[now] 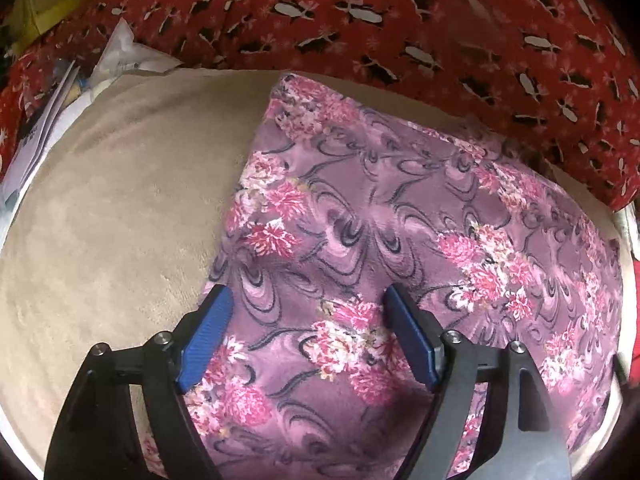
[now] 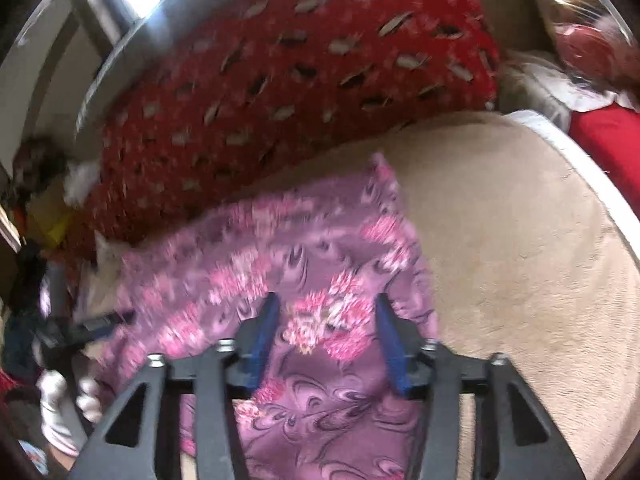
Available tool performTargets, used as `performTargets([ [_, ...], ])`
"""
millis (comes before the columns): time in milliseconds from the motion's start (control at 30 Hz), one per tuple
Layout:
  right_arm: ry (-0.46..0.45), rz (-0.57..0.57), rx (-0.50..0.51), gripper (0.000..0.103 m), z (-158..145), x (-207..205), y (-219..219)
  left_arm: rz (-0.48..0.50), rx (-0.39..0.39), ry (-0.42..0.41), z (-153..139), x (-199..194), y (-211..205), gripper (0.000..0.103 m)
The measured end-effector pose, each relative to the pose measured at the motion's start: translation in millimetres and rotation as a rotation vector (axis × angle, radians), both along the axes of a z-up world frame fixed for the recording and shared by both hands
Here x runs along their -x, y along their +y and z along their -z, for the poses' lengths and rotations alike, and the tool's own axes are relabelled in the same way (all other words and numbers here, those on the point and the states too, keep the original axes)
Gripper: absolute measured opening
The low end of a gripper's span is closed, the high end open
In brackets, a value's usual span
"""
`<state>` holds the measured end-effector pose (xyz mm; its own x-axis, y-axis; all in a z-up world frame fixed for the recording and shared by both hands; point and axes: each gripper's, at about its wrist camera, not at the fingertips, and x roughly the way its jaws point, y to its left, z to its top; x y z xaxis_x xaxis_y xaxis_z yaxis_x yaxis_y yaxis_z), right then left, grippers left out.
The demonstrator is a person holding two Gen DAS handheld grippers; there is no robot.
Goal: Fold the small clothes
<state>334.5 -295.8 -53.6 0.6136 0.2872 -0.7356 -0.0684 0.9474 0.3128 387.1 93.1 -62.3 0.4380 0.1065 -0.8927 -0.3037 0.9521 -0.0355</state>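
A purple cloth with pink flowers (image 1: 380,232) lies flat on a beige fleece surface (image 1: 120,220). My left gripper (image 1: 308,300) is open just above the cloth's near left edge, with blue pads (image 1: 208,336) either side of a flower patch, holding nothing. In the right wrist view the same cloth (image 2: 280,248) lies spread with a far corner pointing up. My right gripper (image 2: 326,308) is open over the cloth's near right part, and its blue pads (image 2: 390,344) hold nothing. The left gripper (image 2: 96,326) shows blurred at the cloth's left side.
A red patterned fabric (image 1: 400,20) lies bunched along the far edge of the beige surface and also shows in the right wrist view (image 2: 280,80). Papers and plastic bags (image 1: 48,120) sit at the far left. A white rim (image 2: 580,168) bounds the surface on the right.
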Motion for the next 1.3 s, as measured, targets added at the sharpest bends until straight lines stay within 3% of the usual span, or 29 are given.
performTargets([
  [33, 0.014, -0.014, 0.046, 0.059, 11, -1, 7, -0.001, 0.000, 0.000, 1, 1, 2, 0.081],
  [100, -0.037, -0.036, 0.129, 0.064, 9, 4, 20, -0.003, 0.004, -0.001, 2, 2, 3, 0.082],
  [167, -0.016, -0.056, 0.161, 0.069, 3, -2, 27, -0.003, 0.017, 0.003, 1, 2, 5, 0.082],
  [267, -0.035, -0.032, 0.056, 0.066, -18, -25, 16, -0.030, 0.065, -0.018, -7, 6, 16, 0.081],
  [367, -0.051, 0.123, -0.056, 0.067, -34, -61, -19, -0.098, 0.051, -0.055, -16, 9, 35, 0.081],
  [467, -0.026, 0.216, -0.107, 0.064, -32, -94, -41, -0.141, 0.086, -0.022, -6, 7, 49, 0.081],
  [533, 0.002, 0.224, -0.118, 0.056, -21, -114, -45, -0.147, 0.108, 0.013, 6, 3, 51, 0.082],
  [633, 0.164, 0.199, 0.056, 0.050, 17, -140, -30, -0.149, 0.096, 0.008, 7, 0, 49, 0.085],
  [733, 0.076, 0.172, 0.129, 0.049, -1, -133, -13, -0.151, 0.106, 0.009, 8, 1, 49, 0.085],
  [867, -0.083, 0.107, 0.088, 0.050, -31, -91, 0, -0.170, 0.153, 0.007, 7, 4, 55, 0.085],
  [900, -0.090, 0.083, 0.074, 0.052, -30, -80, 2, -0.171, 0.153, 0.012, 8, 4, 56, 0.085],
  [1000, 0.061, 0.053, 0.073, 0.056, 1, -76, -1, -0.165, 0.173, 0.024, 9, 4, 57, 0.085],
  [1067, 0.014, 0.081, 0.088, 0.056, -8, -66, 0, -0.172, 0.197, 0.010, 3, 8, 65, 0.085],
  [1133, -0.018, 0.079, 0.026, 0.058, -19, -57, 6, -0.207, 0.210, -0.015, -5, 14, 76, 0.085],
  [1233, -0.062, -0.008, -0.002, 0.059, -25, -46, 33, -0.275, 0.257, -0.045, -10, 23, 100, 0.085],
  [1300, -0.010, -0.098, 0.055, 0.066, -9, -46, 59, -0.313, 0.295, -0.031, -4, 26, 115, 0.085],
])
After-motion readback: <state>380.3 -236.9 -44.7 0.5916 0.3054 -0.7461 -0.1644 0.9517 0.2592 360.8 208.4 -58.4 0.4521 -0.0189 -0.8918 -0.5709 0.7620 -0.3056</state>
